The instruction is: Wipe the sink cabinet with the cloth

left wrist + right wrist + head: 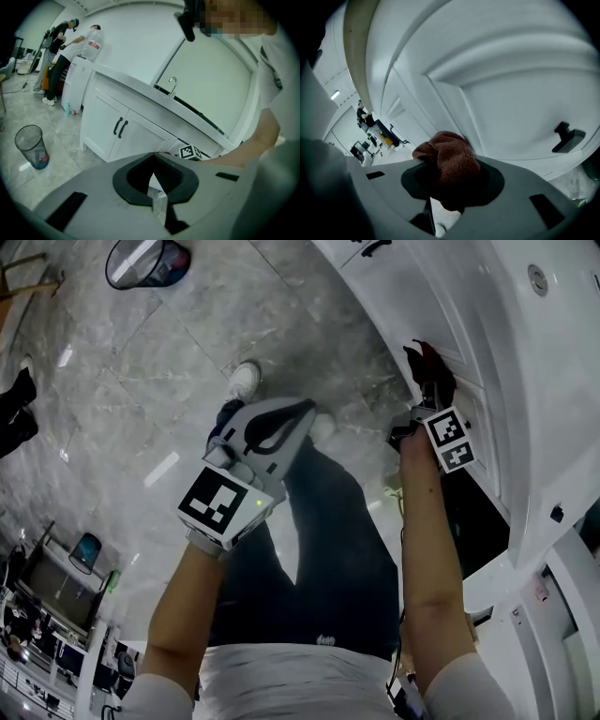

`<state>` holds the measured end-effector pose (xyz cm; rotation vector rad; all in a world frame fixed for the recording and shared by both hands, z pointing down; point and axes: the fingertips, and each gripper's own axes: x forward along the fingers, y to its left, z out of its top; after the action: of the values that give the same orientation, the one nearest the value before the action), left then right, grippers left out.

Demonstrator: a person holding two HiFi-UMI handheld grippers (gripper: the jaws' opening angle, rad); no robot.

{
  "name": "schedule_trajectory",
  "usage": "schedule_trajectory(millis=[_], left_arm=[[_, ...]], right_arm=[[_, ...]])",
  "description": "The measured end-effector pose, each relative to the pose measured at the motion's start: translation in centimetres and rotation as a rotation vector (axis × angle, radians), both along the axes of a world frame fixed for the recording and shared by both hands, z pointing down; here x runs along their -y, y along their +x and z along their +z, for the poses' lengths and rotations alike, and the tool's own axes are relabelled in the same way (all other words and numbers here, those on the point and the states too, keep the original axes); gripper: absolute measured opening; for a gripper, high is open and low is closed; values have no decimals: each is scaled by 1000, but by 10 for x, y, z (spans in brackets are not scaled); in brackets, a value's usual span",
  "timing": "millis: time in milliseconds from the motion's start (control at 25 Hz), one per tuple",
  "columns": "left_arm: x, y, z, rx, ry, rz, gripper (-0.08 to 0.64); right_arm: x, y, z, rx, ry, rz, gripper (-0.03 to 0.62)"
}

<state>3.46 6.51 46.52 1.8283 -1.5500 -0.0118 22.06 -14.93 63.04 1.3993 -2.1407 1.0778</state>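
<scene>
Cloth (451, 158): reddish-brown knit, bunched, clamped between the fingers of the right gripper (427, 397). The fingers are closed tight on it, and the wad bulges out past the tips. The cloth lies against a white door panel of the sink cabinet (515, 93), well apart from the black door handle (566, 135).

Left gripper (152, 177): fingertips meet and nothing is between them. It is held off the cabinet, above the person's trousers (328, 559).

Writing: only black-and-white square markers on both cubes (450, 439). In the background a large bottle (93, 43) carries a red label too small to read.
</scene>
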Motion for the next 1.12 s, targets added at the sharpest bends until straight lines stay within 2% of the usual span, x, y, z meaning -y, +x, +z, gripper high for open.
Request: schedule_trajectory(millis=[280,440,760,1000,1120], left_arm=[[-18,2,13,0,-35,-1,11],[-21,2,14,-1,-52,2,11],[-19,14,22,14,-88,62,11],[-15,26,24,24,-91,106,11],[-15,35,26,26,-96,129,11]], right_arm=[[0,1,55,-77,-35,23,133],[2,2,78,-91,-60,36,133],[-1,8,99,-99,-67,-44,133],[-7,41,102,-117,-71,9,133],[-11,64,102,-133,-73,2,133]])
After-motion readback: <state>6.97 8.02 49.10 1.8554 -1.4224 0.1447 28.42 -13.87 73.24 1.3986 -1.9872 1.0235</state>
